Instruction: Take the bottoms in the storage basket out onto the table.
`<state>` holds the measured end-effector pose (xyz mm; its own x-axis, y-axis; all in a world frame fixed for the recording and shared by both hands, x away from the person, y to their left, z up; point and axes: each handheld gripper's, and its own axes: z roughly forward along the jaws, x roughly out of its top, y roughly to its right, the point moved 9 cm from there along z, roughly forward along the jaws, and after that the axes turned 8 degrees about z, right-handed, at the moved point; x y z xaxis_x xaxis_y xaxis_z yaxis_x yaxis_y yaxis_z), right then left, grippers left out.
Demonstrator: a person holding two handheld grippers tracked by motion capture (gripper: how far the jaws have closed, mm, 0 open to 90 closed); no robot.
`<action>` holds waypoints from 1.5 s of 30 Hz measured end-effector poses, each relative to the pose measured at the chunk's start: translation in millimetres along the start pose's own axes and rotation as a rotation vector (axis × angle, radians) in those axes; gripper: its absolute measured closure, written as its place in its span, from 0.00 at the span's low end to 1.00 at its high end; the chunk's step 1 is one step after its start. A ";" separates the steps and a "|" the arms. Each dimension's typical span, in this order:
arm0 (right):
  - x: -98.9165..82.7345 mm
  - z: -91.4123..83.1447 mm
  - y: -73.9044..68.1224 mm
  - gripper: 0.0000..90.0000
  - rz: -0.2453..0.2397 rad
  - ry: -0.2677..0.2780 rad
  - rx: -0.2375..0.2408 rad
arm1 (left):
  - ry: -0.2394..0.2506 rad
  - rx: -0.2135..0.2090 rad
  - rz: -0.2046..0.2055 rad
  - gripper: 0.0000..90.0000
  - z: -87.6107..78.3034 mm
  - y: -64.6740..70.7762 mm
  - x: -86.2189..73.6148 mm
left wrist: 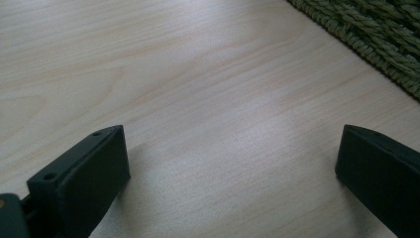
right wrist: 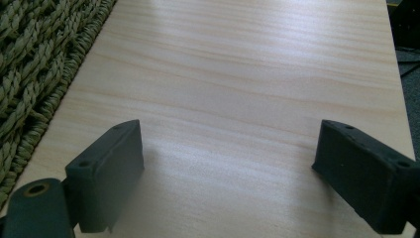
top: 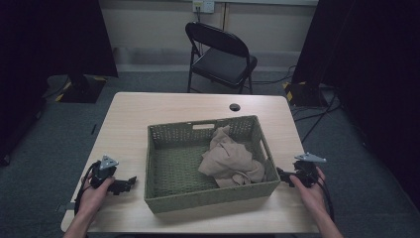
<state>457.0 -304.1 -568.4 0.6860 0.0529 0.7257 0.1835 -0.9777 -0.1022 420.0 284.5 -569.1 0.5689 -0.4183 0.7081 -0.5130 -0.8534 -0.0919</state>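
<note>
My left gripper (top: 130,182) rests on the table (top: 198,104) at the near left, just beside the left wall of the basket (top: 208,198), with its jaws pointing right toward that wall. In the left gripper view its jaws stand wide apart over bare wood, nothing between them, and a strip of the basket's green weave (left wrist: 376,34) crosses the far right corner. My left hand (top: 94,193) grips the body from the near side, and the grey three-cornered plate sits on top.

My right gripper (top: 282,174) rests at the near right of the table, just beside the basket's right wall, with its jaws pointing left toward it. In the right gripper view its jaws likewise stand wide, empty, over pale wood, with the woven wall (right wrist: 34,64) along the left edge. My right hand (top: 309,191) holds it from the near right.

The basket, green and woven, stands in the middle of the table, nearer the near edge. A crumpled beige cloth (top: 229,158) lies inside it, in the right half, heaped against the right wall and reaching toward the far wall. Neither gripper touches the cloth.

Beyond the table's far edge stands a black folding chair (top: 220,54).
</note>
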 end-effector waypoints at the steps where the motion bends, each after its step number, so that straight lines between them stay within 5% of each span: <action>1: -0.2 -0.2 -0.2 0.12 0.001 0.000 0.001 | 0.000 0.000 0.000 0.00 0.0 0.0 0.0; 13: -1.1 -1.5 -2.7 0.12 -0.025 -0.014 0.032 | 0.000 -0.001 0.000 0.00 -0.1 0.1 -0.1; 21: 1.3 -6.2 -3.7 0.15 0.001 -0.034 0.064 | 0.001 -0.005 0.004 0.00 0.1 0.0 0.0; 28: 6.8 -12.7 -6.3 0.19 -0.007 0.003 0.078 | 0.001 -0.004 0.003 0.00 0.0 0.0 0.0; 36: 24.3 -32.0 -1.3 0.22 -0.006 0.107 0.032 | 0.001 -0.004 0.004 0.00 0.0 0.0 0.0; 45: 38.5 -46.6 -4.0 0.23 -0.001 0.156 0.053 | 0.001 -0.005 0.004 0.00 0.0 0.0 0.0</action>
<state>449.9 -307.6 -508.3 0.5689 0.0177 0.8222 0.2241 -0.9653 -0.1343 420.1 284.5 -569.2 0.5662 -0.4215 0.7083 -0.5185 -0.8502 -0.0914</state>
